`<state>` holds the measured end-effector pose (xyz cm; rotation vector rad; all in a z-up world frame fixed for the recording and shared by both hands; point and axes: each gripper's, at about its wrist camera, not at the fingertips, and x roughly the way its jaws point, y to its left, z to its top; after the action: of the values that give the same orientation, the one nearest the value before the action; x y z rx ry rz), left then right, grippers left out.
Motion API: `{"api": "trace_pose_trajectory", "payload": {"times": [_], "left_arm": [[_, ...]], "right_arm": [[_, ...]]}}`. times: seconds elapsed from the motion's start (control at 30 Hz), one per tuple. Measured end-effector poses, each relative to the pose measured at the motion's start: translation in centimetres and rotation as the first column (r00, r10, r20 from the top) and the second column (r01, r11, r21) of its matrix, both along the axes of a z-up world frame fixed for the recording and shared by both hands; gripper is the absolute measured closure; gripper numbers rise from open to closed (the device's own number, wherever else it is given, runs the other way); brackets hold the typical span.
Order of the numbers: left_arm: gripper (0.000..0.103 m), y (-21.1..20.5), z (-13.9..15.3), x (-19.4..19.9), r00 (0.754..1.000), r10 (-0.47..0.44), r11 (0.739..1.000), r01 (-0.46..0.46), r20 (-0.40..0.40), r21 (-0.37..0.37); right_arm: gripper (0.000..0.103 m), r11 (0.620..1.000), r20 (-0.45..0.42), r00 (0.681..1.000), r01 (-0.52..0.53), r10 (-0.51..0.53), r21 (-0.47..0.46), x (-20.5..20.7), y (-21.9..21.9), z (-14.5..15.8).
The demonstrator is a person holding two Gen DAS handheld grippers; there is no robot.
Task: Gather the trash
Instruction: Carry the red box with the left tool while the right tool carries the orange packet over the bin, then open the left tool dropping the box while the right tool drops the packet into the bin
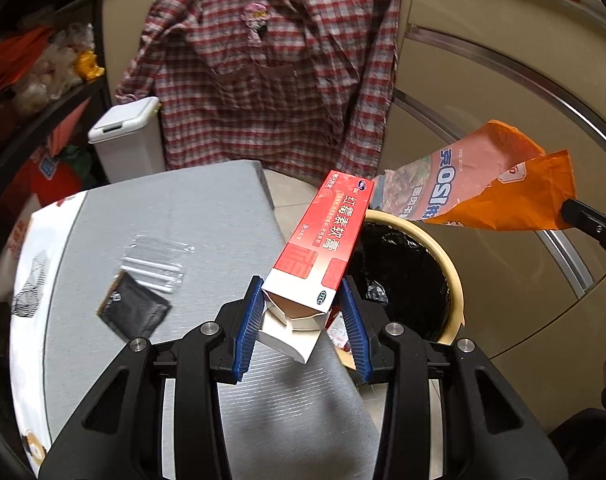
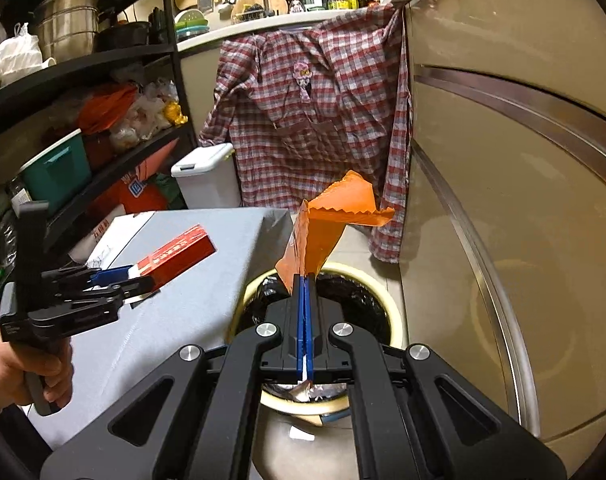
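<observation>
My left gripper (image 1: 301,304) is shut on a red and white carton box (image 1: 323,236), held above the table's right edge and pointing toward the trash bin (image 1: 453,276). The bin is round, cream-rimmed and lined with a black bag. My right gripper (image 2: 306,280) is shut on an orange snack wrapper (image 2: 327,232), held over the bin (image 2: 395,312). The wrapper (image 1: 499,180) and right gripper (image 1: 575,214) show at the right of the left wrist view. The left gripper (image 2: 137,278) with the box (image 2: 179,256) shows at the left of the right wrist view.
On the grey-covered table (image 1: 207,220) lie a clear plastic wrapper (image 1: 155,264) and a black packet (image 1: 133,312). A white lidded bin (image 1: 125,140) stands behind it. A plaid shirt (image 1: 271,68) hangs on the counter. Shelves (image 2: 83,120) stand left, cabinet doors (image 2: 523,180) right.
</observation>
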<state>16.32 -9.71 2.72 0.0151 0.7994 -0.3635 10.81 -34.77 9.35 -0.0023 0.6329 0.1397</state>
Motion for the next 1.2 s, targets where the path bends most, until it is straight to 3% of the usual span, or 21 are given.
{"api": "trace_pose_trajectory", "payload": {"times": [0.73,0.87,0.93,1.03,1.2], "left_arm": [[0.064,-4.9,-3.3,2.6,0.996,-0.055,0.998,0.056,-0.075,0.013],[0.063,-5.3,-3.6,3.5,0.993,-0.063,0.998,0.062,-0.097,-0.007],[0.056,-5.4,-3.8,4.0,0.991,-0.070,0.997,0.068,-0.112,-0.022],[0.055,-5.5,-3.8,4.1,0.992,-0.069,0.997,0.066,-0.106,-0.026],[0.056,-5.3,-3.9,4.0,0.992,-0.076,0.997,0.073,-0.101,-0.032]], "right_arm": [[0.102,0.999,-0.111,0.994,0.007,-0.012,-0.039,2.1,-0.5,-2.9],[0.098,0.999,-0.124,0.992,0.014,-0.019,-0.042,2.5,-0.5,-3.4],[0.096,0.999,-0.127,0.992,0.012,-0.018,-0.042,2.6,-0.4,-3.6],[0.081,0.999,-0.126,0.992,0.021,-0.027,-0.049,2.9,-0.5,-3.7],[0.081,0.999,-0.124,0.992,0.026,-0.031,-0.040,3.1,-0.8,-4.0]]}}
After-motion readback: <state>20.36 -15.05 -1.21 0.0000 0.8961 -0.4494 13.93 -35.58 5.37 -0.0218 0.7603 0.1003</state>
